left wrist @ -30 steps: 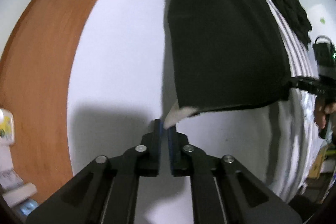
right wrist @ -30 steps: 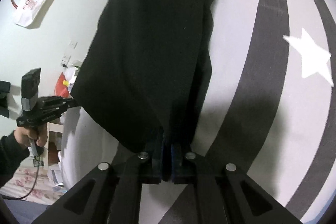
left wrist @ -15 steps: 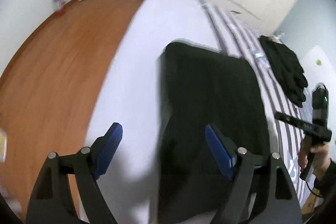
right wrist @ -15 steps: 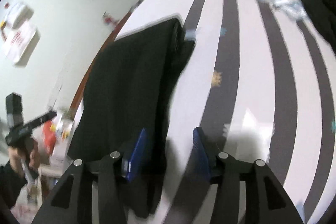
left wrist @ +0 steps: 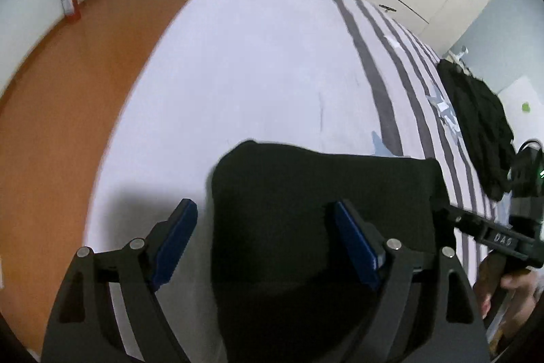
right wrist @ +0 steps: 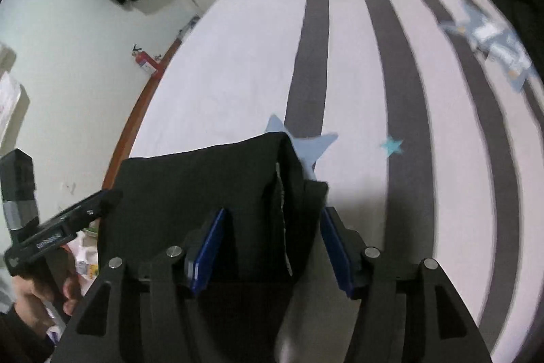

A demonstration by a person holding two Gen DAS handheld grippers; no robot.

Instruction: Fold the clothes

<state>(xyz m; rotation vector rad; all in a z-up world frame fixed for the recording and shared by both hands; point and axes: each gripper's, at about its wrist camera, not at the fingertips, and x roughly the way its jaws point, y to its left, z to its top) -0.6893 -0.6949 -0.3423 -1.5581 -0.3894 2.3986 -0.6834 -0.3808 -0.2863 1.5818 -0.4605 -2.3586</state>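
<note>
Both your tongs hang over the folded black garment point(left wrist: 306, 193) on the bed point(left wrist: 255, 63): left tongs point(left wrist: 268, 244) spread wide, right tongs point(right wrist: 272, 247) opening, neither gripping.

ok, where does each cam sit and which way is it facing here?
Left wrist: on the left gripper, looking down past its open blue pads at the folded black garment on the striped bed sheet; the right gripper and its hand show at right.
Right wrist: on the right gripper, jaws opening, over the garment's right edge; the left gripper and hand show at left.
Shared: garment, sheet, red fire extinguisher.
</note>
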